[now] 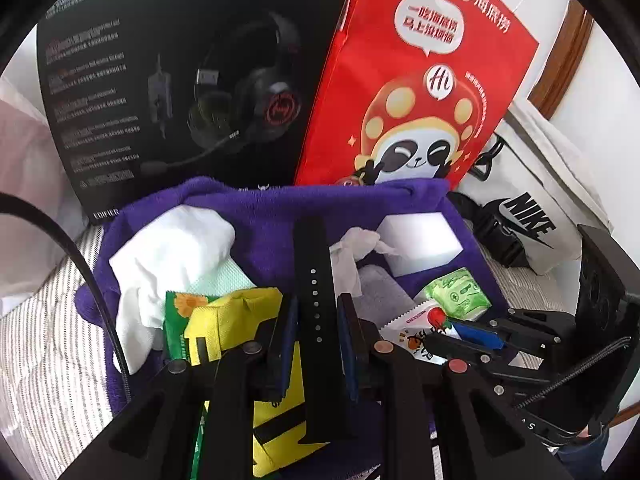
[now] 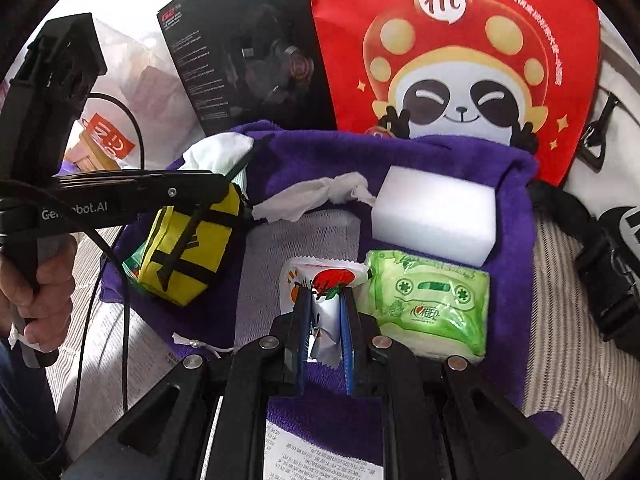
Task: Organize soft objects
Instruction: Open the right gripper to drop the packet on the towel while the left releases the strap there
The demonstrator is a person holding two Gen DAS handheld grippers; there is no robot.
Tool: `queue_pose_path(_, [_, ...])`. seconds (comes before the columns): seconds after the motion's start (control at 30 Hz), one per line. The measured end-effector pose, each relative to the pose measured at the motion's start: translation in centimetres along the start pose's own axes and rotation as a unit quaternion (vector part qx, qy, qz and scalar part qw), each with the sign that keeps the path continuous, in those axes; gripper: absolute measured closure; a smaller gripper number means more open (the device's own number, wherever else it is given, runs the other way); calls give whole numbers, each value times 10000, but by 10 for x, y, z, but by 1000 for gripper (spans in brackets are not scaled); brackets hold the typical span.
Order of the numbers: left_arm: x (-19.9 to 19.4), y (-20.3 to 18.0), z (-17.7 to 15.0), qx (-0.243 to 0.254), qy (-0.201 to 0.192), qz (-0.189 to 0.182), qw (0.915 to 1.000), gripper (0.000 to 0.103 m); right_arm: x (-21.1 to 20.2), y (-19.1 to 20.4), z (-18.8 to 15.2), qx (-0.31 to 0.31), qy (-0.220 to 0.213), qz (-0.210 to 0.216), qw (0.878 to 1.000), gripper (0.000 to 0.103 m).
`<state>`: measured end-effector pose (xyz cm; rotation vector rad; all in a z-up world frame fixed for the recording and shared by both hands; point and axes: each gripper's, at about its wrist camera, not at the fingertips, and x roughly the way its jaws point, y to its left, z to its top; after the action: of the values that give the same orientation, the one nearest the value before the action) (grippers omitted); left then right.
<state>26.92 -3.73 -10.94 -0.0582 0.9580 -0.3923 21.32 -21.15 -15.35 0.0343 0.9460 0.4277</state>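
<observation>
A purple towel (image 1: 272, 216) (image 2: 312, 152) lies on the striped bed and carries the soft things. My left gripper (image 1: 318, 308) is shut on a black perforated strap (image 1: 314, 264) that stands up between its fingers, above a yellow pouch (image 1: 236, 324) (image 2: 188, 256). My right gripper (image 2: 325, 300) is shut on a white strawberry-print sachet (image 2: 320, 280) (image 1: 416, 320). A green tissue pack (image 2: 432, 304) (image 1: 460, 292) lies just right of it. A white sponge block (image 2: 436, 216) (image 1: 420, 240), a crumpled tissue (image 2: 316, 196) (image 1: 352, 252) and a white cloth (image 1: 172, 256) lie farther back.
A black headset box (image 1: 172, 88) (image 2: 248, 48) and a red panda bag (image 1: 420, 80) (image 2: 460, 48) stand behind the towel. A white Nike bag (image 1: 532, 208) with a black buckle strap (image 2: 600, 264) lies at the right. A cable (image 1: 80, 264) runs at the left.
</observation>
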Motion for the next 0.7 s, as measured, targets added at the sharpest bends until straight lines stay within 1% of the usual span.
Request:
queue_pose_path(0.07, [5, 1, -2, -5, 67, -11, 10000, 83, 3, 0, -3, -26, 29, 25, 10000, 87])
queue_pose_path(0.1, [8, 2, -2, 1, 206, -39, 9998, 83, 3, 0, -5, -39, 29, 51, 10000, 87])
queue_pose_path(0.23, [21, 5, -8, -12, 361, -19, 9993, 83, 3, -3, -7, -14, 22, 157, 9999, 86])
queue_pose_path(0.7, [23, 6, -8, 90, 429, -47, 9990, 82, -1, -1, -7, -147, 27, 13, 9999, 79])
